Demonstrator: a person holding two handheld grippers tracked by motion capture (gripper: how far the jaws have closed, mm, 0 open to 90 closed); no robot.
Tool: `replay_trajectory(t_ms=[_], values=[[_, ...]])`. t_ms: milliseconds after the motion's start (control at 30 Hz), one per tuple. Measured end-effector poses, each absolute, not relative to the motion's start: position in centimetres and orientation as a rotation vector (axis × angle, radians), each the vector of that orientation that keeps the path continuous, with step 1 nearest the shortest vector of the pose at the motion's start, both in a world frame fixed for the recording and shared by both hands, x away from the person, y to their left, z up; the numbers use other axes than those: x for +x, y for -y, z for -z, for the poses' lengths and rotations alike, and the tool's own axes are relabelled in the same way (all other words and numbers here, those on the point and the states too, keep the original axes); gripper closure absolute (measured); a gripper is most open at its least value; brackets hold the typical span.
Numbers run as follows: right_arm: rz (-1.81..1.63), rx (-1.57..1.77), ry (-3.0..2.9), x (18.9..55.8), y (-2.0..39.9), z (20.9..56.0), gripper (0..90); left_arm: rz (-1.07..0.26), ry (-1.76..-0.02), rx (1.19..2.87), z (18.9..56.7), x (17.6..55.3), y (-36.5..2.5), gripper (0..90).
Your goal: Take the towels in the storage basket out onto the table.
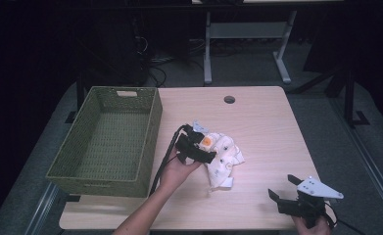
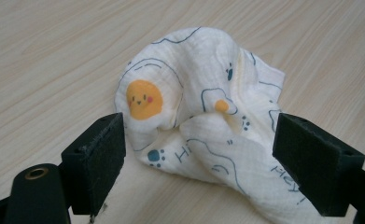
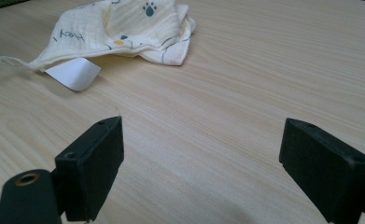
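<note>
A crumpled cream cloth (image 1: pixel 223 159) printed with orange faces and blue paw marks lies near the middle of the wooden table (image 1: pixel 257 127). My left gripper (image 1: pixel 201 147) stands open at the cloth's left edge. In the left gripper view its jaws straddle the near side of the cloth (image 2: pixel 203 112) without closing on it. My right gripper (image 1: pixel 284 188) stands open near the table's front right corner, nothing between its jaws. In the right gripper view the cloth (image 3: pixel 124 28) lies farther off, its white label (image 3: pixel 73 73) sticking out.
A green woven basket (image 1: pixel 152 142) stands along the table's left side, nothing in it. A round cable hole (image 1: pixel 229 100) sits near the far edge. Desk legs and cables stand on the dark floor beyond.
</note>
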State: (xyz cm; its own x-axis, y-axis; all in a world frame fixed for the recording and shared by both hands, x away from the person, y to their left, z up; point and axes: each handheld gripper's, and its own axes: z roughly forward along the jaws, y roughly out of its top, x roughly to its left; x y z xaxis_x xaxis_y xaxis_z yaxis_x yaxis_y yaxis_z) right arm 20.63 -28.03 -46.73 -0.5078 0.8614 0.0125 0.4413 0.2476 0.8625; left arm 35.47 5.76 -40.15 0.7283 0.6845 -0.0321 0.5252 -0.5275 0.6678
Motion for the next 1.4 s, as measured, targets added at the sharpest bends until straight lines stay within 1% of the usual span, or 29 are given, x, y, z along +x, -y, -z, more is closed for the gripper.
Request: replay_trajectory(t_ms=[200,333,533,933,1000,1200,1267,1400], values=[[-1.183,1.177,-2.059,20.6,27.9,46.7,13.5,-0.331,-0.89,2.263,40.5,34.8,-6.1,16.6],[-1.182,1.176,-2.059,20.6,27.9,46.7,13.5,-0.313,-0.872,2.255,40.5,34.3,-6.3,16.6],[-1.179,1.175,-2.06,20.6,27.9,46.8,13.4,-0.233,-0.899,2.193,40.5,33.7,-7.1,16.6],[-1.173,1.171,-2.064,20.6,27.8,46.8,13.4,-0.259,-0.888,2.194,41.0,32.4,-8.7,16.5],[-1.172,1.17,-2.065,20.6,27.7,46.8,13.4,-0.28,-0.876,2.196,41.0,32.0,-9.0,16.5],[-1.172,1.171,-2.065,20.6,27.7,46.8,13.4,-0.276,-0.871,2.192,41.3,31.1,-9.5,16.5],[-1.171,1.171,-2.065,20.6,27.7,46.8,13.4,-0.294,-0.856,2.203,41.4,30.9,-9.7,16.5],[-1.17,1.169,-2.068,20.6,27.7,46.9,13.4,-0.28,-0.859,2.194,41.6,30.4,-10.2,16.5]])
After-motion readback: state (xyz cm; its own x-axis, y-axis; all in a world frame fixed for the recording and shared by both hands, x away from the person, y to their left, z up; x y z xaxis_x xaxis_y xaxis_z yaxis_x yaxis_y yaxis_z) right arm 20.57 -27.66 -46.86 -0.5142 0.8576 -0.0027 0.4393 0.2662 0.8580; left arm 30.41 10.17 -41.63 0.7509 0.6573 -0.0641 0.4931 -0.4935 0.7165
